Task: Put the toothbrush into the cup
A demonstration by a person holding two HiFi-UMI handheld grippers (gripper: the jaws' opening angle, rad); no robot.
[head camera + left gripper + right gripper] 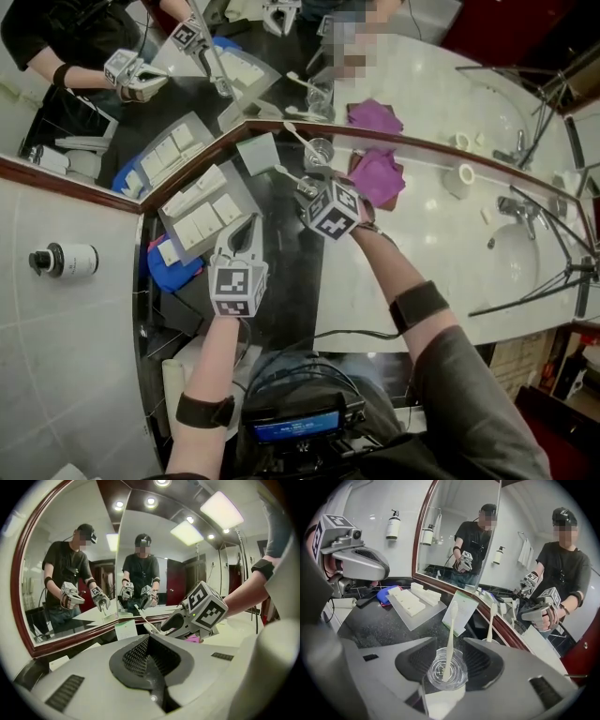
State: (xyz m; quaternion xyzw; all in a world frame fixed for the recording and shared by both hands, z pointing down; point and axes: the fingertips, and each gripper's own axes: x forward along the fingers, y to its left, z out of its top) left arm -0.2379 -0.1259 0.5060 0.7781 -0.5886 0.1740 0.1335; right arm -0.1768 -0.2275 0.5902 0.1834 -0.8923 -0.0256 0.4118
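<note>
Two counters run along the wood-framed mirror [187, 94]: dark stone [281, 281] and white marble [441, 253], whose bare stretch gives the most free room. Close before the mirror's edge the right gripper [449, 645] stands wide open around the glass cup [447, 672], with the toothbrush [450, 630] leaning inside it. The left gripper [151, 654], further from the mirror, is closed on nothing.

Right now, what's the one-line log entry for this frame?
toothbrush: standing in cup | right gripper: open, jaws flanking cup, not gripping | left gripper: shut, empty | task: looks done
</note>
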